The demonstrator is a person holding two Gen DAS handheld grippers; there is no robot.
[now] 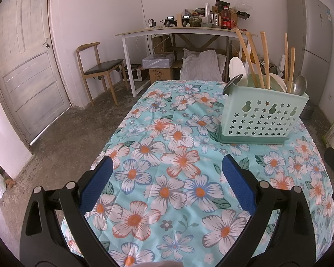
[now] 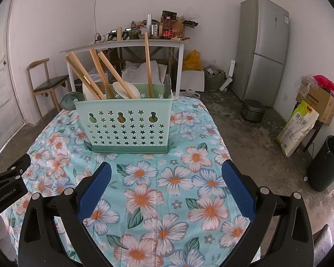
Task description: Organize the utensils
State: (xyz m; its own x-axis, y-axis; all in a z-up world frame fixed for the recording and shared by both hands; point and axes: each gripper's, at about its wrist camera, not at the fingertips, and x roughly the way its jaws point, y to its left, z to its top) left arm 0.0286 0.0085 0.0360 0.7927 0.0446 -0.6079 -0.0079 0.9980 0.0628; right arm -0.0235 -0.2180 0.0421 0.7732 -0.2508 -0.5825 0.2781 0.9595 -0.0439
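Mint-green utensil caddy (image 2: 125,124) stands straight ahead of the right gripper (image 2: 167,184), toward the table's far edge, chopsticks (image 2: 100,75) upright inside. Both the right and the left gripper (image 1: 167,175) are spread wide, empty; the right looks nearer

Two low forward views (shared caddy (image 1: 263,113), tablecloth (image 2: 173,178))

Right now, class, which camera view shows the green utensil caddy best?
The right wrist view: the utensil caddy sits near centre, facing the camera squarely, its star-pierced front fully visible. The left wrist view shows the caddy off to the right, turned at an angle.
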